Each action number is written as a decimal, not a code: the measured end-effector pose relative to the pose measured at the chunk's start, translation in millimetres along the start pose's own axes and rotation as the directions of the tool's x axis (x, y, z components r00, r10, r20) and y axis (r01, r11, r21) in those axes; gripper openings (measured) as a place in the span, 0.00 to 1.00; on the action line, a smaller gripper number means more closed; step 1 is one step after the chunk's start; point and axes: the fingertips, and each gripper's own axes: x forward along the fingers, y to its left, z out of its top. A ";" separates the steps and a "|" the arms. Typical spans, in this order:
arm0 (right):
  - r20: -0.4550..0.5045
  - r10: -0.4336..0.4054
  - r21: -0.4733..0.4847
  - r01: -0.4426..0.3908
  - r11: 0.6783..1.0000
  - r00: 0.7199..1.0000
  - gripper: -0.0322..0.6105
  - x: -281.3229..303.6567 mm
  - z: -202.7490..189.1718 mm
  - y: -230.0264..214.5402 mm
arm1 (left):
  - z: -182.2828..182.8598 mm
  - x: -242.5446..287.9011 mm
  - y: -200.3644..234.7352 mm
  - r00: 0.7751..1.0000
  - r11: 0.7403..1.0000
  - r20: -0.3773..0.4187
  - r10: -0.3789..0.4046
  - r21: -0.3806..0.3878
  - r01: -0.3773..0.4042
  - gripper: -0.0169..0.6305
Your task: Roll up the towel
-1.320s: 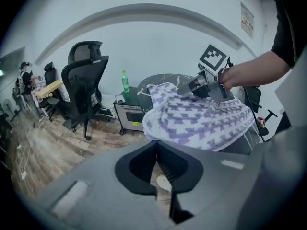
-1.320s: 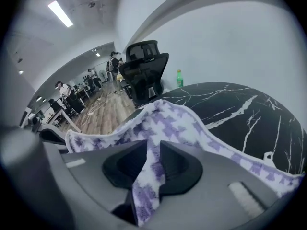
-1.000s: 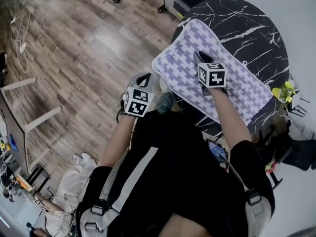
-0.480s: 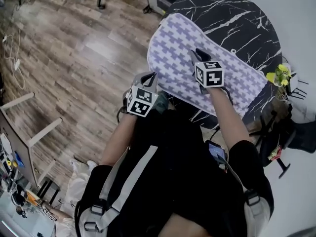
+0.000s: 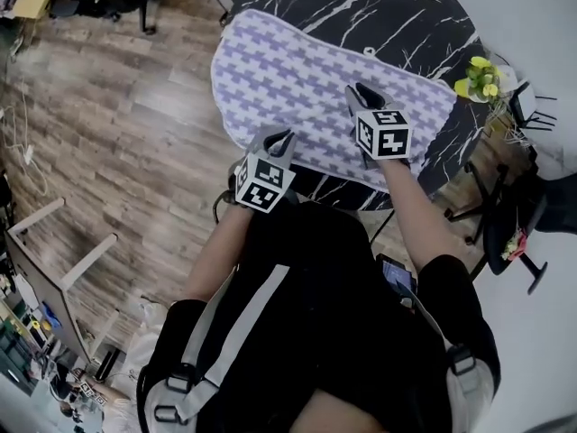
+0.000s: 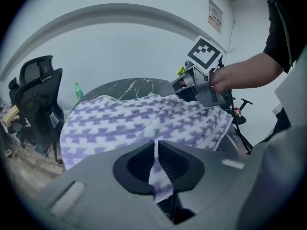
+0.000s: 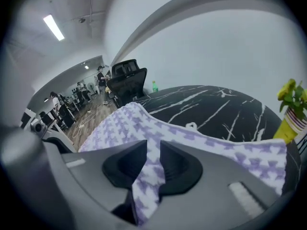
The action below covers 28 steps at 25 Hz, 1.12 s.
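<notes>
towel hem nearest the person is pinched in both tongs: the left tongs are clenched on a fold by the near-left corner, and the right tongs are clenched on the hem further right. over the last second the cloth has swung from a slant to lie lengthwise along the near edge of the tabletop, spread flat. it now looks squared up for the first turn, though no roll exists yet. from above the marker cubes hide the gripped hem, and the towel's left end seems to droop past the tabletop's left edge. a plant stands at the far-right edge.
</notes>
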 end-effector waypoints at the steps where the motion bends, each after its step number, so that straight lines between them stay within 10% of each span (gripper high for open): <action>1: -0.001 -0.003 0.002 0.003 1.000 1.000 0.19 -10.4 -7.7 -11.6 | 3.5 6.2 -16.4 1.000 1.000 -0.001 -0.006 0.000 0.006 0.07; 17: -0.034 -0.159 0.036 0.161 0.986 0.987 0.19 -164.5 -111.2 -213.8 | 73.7 104.0 -225.9 0.991 0.985 -0.014 -0.134 0.109 0.135 0.09; 28: -0.019 -0.103 0.167 0.105 0.980 0.994 0.25 -171.3 -124.1 -259.6 | 68.7 143.8 -311.8 0.935 0.935 -0.176 -0.307 0.128 0.331 0.39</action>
